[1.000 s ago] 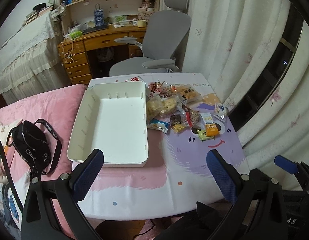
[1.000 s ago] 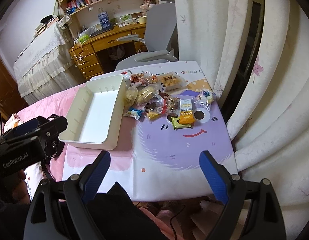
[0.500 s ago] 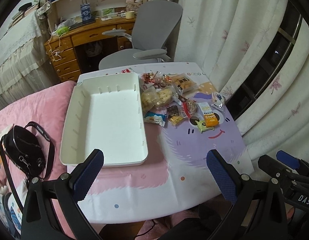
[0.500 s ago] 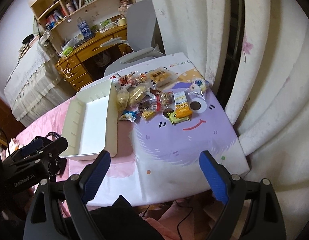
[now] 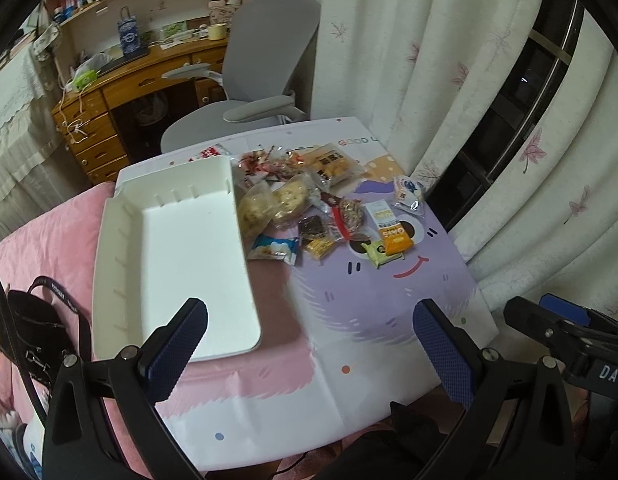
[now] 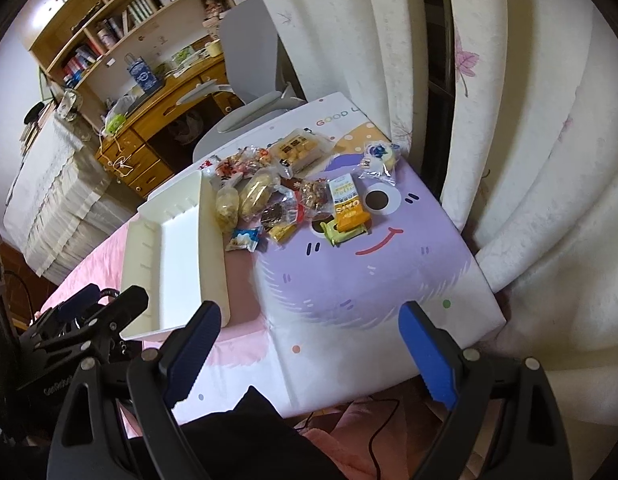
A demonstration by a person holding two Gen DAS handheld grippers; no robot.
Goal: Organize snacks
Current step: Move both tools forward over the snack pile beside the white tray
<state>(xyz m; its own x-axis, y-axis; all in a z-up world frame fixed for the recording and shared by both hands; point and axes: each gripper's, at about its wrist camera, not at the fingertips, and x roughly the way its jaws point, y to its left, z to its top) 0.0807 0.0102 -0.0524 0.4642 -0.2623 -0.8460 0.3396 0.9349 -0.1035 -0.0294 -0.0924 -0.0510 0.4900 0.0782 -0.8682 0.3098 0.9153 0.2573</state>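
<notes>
Both the left gripper (image 5: 309, 332) and the right gripper (image 6: 309, 336) hang wide apart and empty above the mat's near edge. The snacks (image 5: 321, 208) lie heaped toward its far edge, just beside the empty white tray (image 5: 181, 256). Best is to take one outlying packet at a time, not the pile.

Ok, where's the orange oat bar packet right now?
In both wrist views the orange oat bar packet lies on the purple cartoon mat, right of the snack pile, touching the green packet.
</notes>
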